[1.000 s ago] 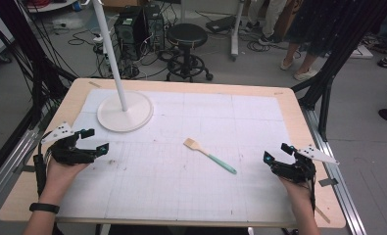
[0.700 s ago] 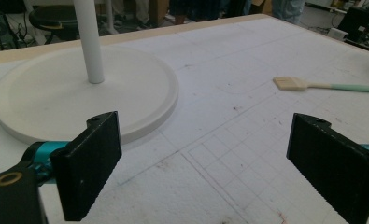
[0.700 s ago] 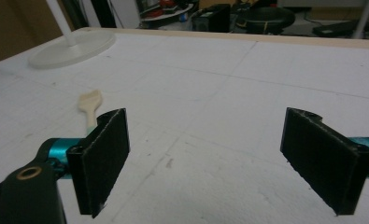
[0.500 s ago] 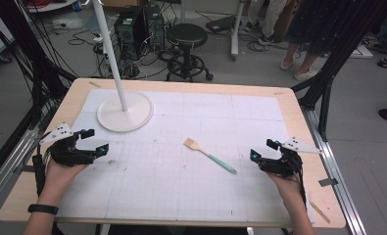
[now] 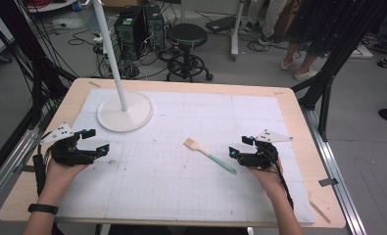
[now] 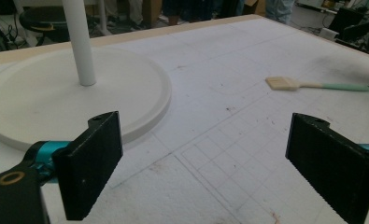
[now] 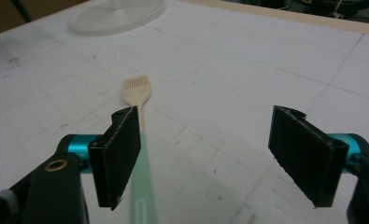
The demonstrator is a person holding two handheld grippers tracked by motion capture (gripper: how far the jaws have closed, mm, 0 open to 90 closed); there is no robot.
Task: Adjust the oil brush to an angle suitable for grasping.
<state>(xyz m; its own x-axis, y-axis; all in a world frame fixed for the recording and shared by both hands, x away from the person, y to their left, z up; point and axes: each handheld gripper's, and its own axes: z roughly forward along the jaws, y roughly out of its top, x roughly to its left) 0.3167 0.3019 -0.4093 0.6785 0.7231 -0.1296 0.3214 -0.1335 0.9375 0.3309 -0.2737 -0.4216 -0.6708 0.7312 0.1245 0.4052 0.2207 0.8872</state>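
Midway across the white-covered table (image 5: pixel 191 196): a pastry brush (image 5: pixel 209 155) with pale bristles and mint handle, lying flat. Just beside its handle end, toward the right edge, the right hand-held gripper (image 5: pixel 237 147), jaws wide, holding nothing. Near the left edge, the left hand-held gripper (image 5: pixel 97 142), likewise wide, close to a white lamp base (image 5: pixel 125 111).

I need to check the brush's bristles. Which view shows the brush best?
The right gripper view: the brush lies close, bristles clear, though one jaw hides part of its green handle. The high view shows it whole but small; the left gripper view shows it far off.
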